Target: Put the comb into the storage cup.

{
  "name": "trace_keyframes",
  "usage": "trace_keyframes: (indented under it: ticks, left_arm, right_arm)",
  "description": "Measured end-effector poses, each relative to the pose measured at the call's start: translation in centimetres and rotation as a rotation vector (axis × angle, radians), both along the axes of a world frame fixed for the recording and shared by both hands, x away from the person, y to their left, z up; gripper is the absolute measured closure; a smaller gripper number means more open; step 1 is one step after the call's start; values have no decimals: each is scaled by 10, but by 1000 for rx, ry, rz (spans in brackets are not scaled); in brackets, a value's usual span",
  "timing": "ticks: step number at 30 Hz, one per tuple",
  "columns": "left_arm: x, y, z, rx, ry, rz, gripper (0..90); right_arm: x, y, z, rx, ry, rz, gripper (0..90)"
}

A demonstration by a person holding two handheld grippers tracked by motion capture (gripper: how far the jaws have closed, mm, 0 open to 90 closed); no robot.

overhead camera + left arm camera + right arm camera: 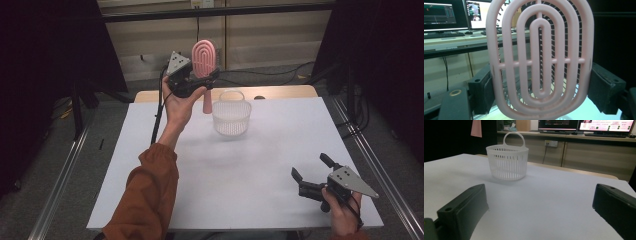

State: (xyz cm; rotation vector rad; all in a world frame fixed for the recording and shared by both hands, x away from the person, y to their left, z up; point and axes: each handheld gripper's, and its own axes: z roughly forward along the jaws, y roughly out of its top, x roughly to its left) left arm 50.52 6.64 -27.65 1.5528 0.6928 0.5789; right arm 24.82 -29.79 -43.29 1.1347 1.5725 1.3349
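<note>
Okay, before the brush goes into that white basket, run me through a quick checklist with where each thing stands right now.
1. Left gripper shut on the pink hairbrush head: ok.
2. Brush raised off the table: ok.
3. White basket upright, handle up: ok.
4. Basket empty: cannot tell, though nothing shows through its slats.
5. Brush directly above the basket mouth: not ok, it hangs to the basket's left.
6. Right gripper open, away from the basket: ok.
</note>
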Motion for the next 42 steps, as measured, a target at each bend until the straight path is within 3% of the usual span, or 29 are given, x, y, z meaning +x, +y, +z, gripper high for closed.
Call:
trace_keyframes:
  ticks: [9,20,26,32,42]
  left_arm:
    - [4,-21,-4,-8,-20,6,197]
    - [6,-35,-15,-10,-22,26,197]
    - [8,-36,-20,-26,-25,47,197]
    - [9,-38,-28,-55,11,51,197]
    - [12,-41,-39,-44,15,61,197]
  right_arm:
    - [-1,0,0,-1,-3,3,0]
    - [-2,-1,0,-2,-1,2,0]
    - [-2,-1,0,-1,0,4,0]
    - [-2,-1,0,-1,1,3,0]
    - [-2,-1,0,-3,2,5,0]
